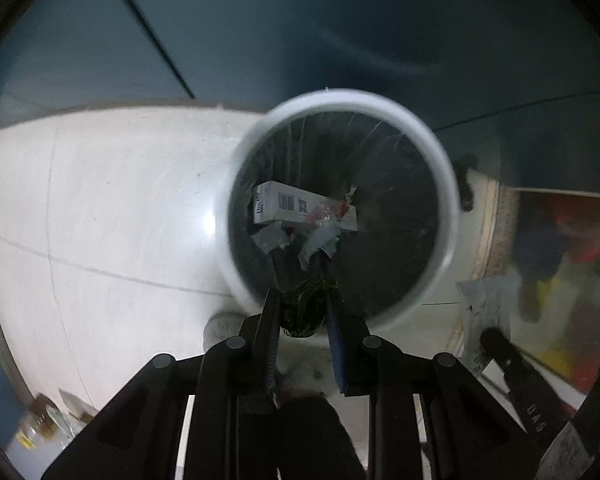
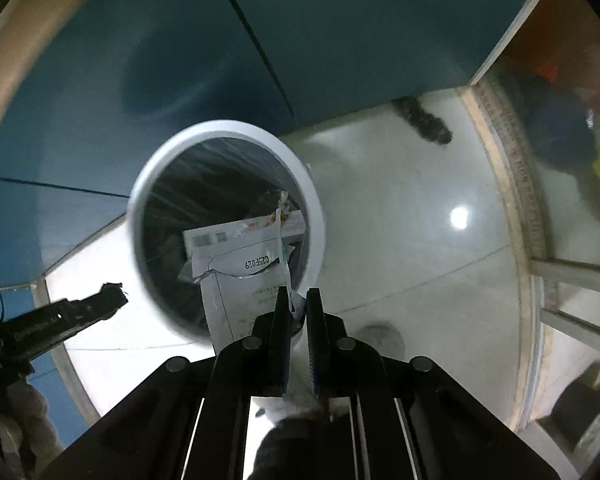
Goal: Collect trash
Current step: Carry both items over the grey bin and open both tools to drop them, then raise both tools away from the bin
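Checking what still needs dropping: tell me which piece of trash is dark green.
The crumpled dark green wrapper in the left gripper; the right gripper holds white torn paper.

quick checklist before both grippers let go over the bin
1. Left gripper shut on dark wrapper: ok.
2. Wrapper over the bin opening: not ok, it sits at the near rim.
3. Right gripper shut on torn envelope: ok.
4. Envelope over the opening: ok for its top part; the lower part hangs outside the rim.
5. Room in the bin: ok, only a box and scraps inside.
6. Liner seated all round: cannot tell.
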Motion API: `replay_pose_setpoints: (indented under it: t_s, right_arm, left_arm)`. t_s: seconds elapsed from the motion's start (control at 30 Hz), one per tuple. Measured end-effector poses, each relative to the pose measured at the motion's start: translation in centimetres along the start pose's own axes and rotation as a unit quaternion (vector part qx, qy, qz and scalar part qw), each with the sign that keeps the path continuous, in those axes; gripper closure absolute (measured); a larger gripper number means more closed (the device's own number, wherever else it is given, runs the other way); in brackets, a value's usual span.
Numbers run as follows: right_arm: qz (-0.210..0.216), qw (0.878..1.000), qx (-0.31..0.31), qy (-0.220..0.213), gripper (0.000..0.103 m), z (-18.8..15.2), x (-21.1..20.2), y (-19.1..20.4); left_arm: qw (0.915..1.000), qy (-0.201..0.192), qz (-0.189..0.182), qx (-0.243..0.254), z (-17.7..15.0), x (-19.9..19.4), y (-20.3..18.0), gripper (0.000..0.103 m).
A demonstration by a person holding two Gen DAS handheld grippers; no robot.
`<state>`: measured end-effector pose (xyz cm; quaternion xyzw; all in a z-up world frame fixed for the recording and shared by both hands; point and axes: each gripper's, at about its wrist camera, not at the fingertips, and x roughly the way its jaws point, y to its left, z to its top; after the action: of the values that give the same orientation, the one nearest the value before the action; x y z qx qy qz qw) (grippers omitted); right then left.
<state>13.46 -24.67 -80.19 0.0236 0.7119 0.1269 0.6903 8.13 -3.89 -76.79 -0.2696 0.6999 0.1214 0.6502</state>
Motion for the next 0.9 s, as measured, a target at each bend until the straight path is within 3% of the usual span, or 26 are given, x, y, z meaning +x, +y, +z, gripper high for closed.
replay_pose_setpoints:
  t_s: [0.13, 0.33, 0.4, 0.43, 0.47, 0.5, 0.57, 0.6, 0.63, 0.7, 0.77, 0.8, 0.9]
  right_arm:
    - [0.012, 1.000, -0.003, 0.009, 0.096, 1.2, 3.5, 0.1]
    - [0.016, 0.999, -0.020, 0.035, 0.094, 2.1, 5.9, 1.1]
    - [0.014, 0.998, -0.026, 0.047, 0.090, 2.2, 6.3, 1.5]
    - [0.013, 0.998, -0.026, 0.048, 0.084, 2.3, 6.2, 1.6]
    - [0.011, 0.998, -0.029, 0.049, 0.071, 2.2, 6.1, 1.7]
    - [0.007, 0.998, -0.031, 0.048, 0.063, 2.2, 5.8, 1.8]
    - [-0.003, 0.998, -0.036, 0.044, 0.041, 2.1, 5.5, 2.0]
    - [-0.014, 0.998, -0.041, 0.041, 0.038, 2.0, 5.2, 2.2]
    - [-0.021, 0.998, -0.046, 0.041, 0.035, 1.9, 4.9, 2.3]
    - [-0.029, 0.997, -0.053, 0.042, 0.033, 1.8, 4.3, 2.6]
    - [-0.040, 0.996, -0.063, 0.042, 0.010, 1.7, 3.6, 2.8]
    - [-0.044, 0.996, -0.068, 0.041, 0.006, 1.5, 2.8, 3.0]
    - [-0.051, 0.995, -0.078, 0.035, 0.002, 1.1, 0.6, 3.4]
  left_arm:
    - [0.9998, 0.011, 0.011, 0.012, 0.8, 2.6, 0.4, 0.084]
    - [0.9998, 0.019, 0.007, 0.004, 1.4, 3.1, 0.9, 0.081]
    - [0.9998, 0.013, 0.013, 0.002, 1.5, 2.7, 1.1, 0.073]
    - [0.9998, 0.010, 0.016, 0.002, 1.4, 2.3, 1.2, 0.056]
    - [0.9997, 0.005, 0.026, 0.001, 1.4, 2.0, 1.3, 0.044]
    - [0.9994, 0.001, 0.036, 0.001, 1.4, 1.6, 1.4, 0.023]
    - [0.9990, -0.007, 0.045, -0.003, 1.2, 0.8, 1.6, 0.018]
    - [0.9987, -0.006, 0.051, -0.003, 1.1, 0.5, 1.7, 0.015]
    - [0.9984, -0.007, 0.057, -0.001, 0.9, 0.2, 1.7, 0.003]
    - [0.9971, -0.017, 0.074, 0.007, 0.5, -0.7, 1.6, 0.000]
    - [0.9950, -0.028, 0.095, 0.016, 0.1, -1.7, 1.5, 0.000]
    - [0.9943, -0.032, 0.100, 0.019, -0.2, -2.3, 1.5, 0.000]
    - [0.9935, -0.035, 0.108, 0.014, -1.0, -4.1, 1.6, 0.000]
